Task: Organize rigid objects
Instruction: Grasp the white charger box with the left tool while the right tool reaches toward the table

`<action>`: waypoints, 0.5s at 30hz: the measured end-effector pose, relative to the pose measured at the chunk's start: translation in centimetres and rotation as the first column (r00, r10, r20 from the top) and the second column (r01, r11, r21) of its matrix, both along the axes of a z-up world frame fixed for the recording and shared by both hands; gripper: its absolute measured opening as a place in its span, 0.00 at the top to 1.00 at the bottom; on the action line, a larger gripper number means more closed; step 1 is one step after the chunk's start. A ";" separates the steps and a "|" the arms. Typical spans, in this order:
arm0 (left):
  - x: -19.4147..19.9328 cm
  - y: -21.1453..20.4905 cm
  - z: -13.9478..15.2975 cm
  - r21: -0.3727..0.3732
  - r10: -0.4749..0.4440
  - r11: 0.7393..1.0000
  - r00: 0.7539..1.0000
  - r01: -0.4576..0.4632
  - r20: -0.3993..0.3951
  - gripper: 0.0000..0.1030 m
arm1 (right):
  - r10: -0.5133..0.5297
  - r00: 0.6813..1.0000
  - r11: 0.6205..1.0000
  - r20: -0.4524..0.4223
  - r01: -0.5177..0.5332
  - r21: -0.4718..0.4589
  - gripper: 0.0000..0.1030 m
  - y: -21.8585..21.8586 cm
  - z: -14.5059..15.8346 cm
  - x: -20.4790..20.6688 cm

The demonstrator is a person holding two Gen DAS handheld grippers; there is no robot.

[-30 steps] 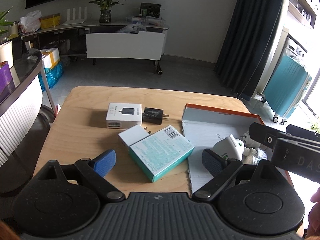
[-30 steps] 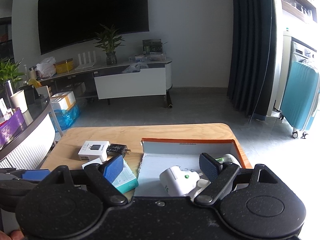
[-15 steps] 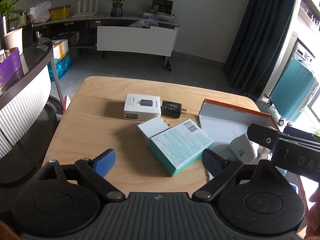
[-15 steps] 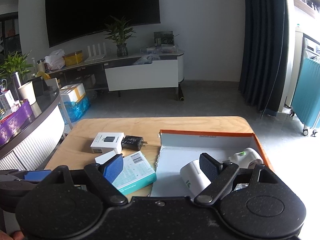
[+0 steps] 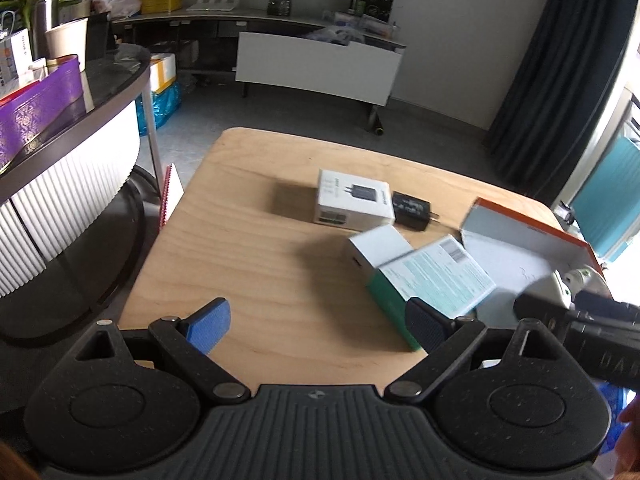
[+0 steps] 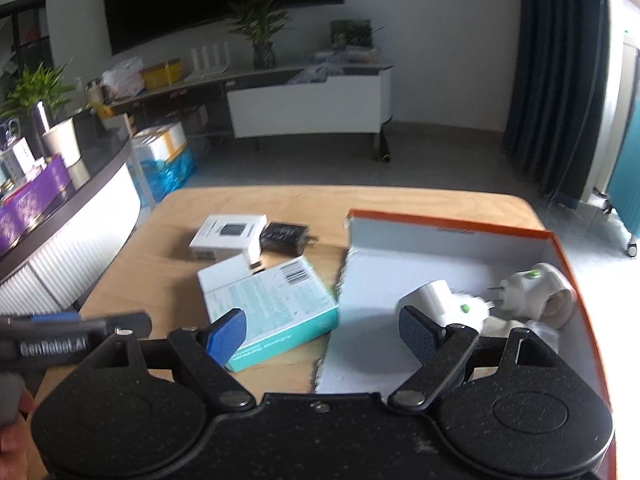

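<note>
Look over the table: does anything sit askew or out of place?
Yes. The teal box lies skewed, overlapping a white box. A loose black charger lies beside its white carton, outside the orange-rimmed box.

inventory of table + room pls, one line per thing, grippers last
wooden table: 1, light wood, centre
orange-rimmed box: 1, white inside, table right, open
white plug adapters: 2, green dots, inside that box
teal box: 1, table middle, beside the open box
white charger box: 1, far side
black charger: 1, right of the charger box
small white box: 1, partly under the teal box
suitcase: 1, teal, right
potted plant: 1, green, TV console
left gripper: blue-padded jaws open, empty
right gripper: jaws open, empty
</note>
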State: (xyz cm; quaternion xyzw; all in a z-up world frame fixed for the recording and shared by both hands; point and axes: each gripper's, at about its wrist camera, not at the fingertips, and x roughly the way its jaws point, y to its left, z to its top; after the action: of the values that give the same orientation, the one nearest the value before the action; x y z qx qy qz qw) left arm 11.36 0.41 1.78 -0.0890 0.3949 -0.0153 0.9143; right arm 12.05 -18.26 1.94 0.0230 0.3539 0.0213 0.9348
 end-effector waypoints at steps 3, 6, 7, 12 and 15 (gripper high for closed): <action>0.8 0.6 0.1 0.000 0.008 1.000 1.000 -0.008 0.004 0.06 | 0.007 1.000 1.000 -0.014 -0.008 -0.010 0.04 0.9 -0.5 0.8; 1.9 1.0 0.1 0.005 0.014 1.000 1.000 -0.014 0.010 0.06 | -0.013 1.000 1.000 -0.026 0.013 -0.024 0.04 1.5 -0.9 1.9; 2.5 1.1 0.1 0.008 0.011 1.000 1.000 -0.011 0.013 0.05 | -0.015 0.999 1.000 -0.030 0.014 -0.026 0.04 1.7 -1.0 2.5; 5.7 0.9 0.1 0.009 -0.002 1.000 1.000 0.002 0.013 0.03 | -0.011 0.999 0.999 -0.031 0.010 -0.040 0.04 2.4 -1.3 4.1; 7.9 0.0 -0.1 0.015 -0.032 0.999 0.999 0.032 0.018 0.01 | 0.004 1.000 1.000 -0.009 -0.004 -0.029 0.04 2.5 -1.3 3.7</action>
State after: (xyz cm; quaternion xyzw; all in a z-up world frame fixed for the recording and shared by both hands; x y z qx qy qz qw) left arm 19.27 0.44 1.70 -0.0756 0.3881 -0.0277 0.9181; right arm 15.78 -15.76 0.66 0.0088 0.3585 0.0181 0.9333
